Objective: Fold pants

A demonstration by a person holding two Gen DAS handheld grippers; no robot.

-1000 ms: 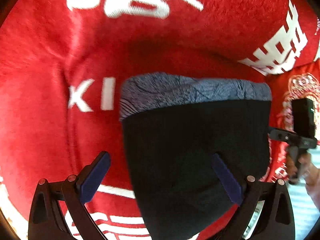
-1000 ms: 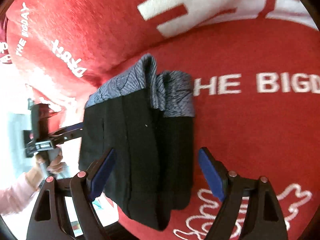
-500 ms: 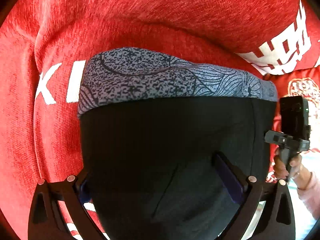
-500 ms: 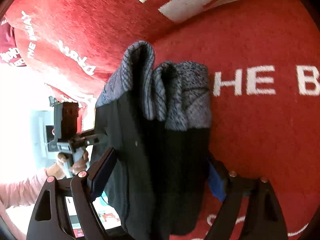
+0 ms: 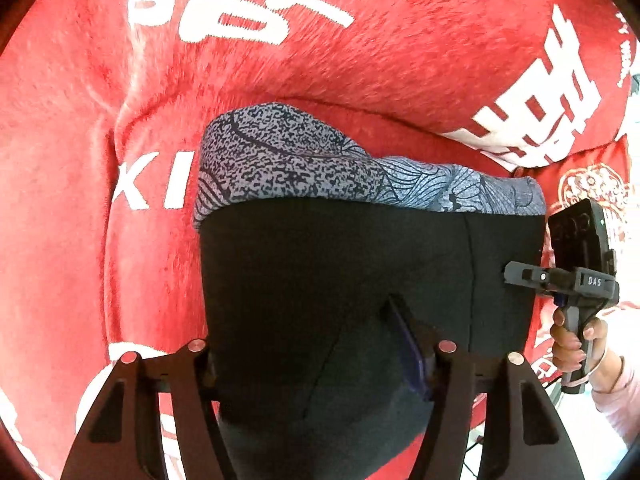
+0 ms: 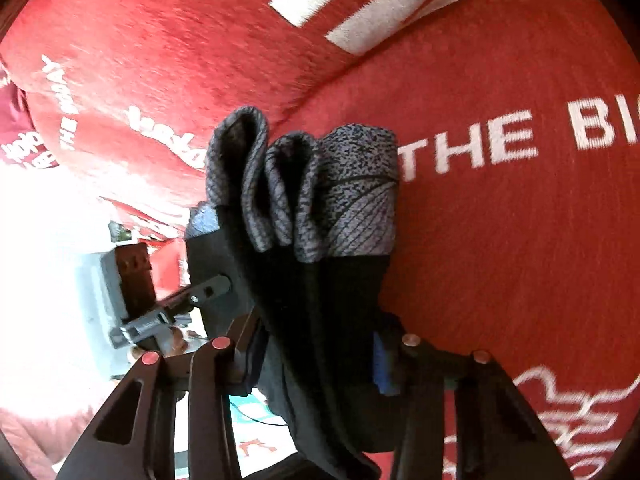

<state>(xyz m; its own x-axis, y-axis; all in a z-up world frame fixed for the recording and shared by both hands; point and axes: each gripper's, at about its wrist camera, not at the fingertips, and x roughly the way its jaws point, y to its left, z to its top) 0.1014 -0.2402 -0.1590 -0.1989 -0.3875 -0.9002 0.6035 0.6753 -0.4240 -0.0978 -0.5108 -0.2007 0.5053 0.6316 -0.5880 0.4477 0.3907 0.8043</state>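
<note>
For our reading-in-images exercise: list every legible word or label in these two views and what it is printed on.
"THE BI", cut off: red plush blanket.
"KI": same blanket, left wrist view.
"THE BIGDAY": blanket's left fold, sideways.
"DAS": black handheld right gripper.
Large white Chinese characters, white script: not readable.
Black pants with grey patterned waistband: none.

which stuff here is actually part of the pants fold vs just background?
In the job:
- pants, black with a grey patterned waistband, folded in layers
- left gripper, closed on the pants
- right gripper, closed on the pants

Just there:
- red blanket with white lettering
- red cushion behind
</note>
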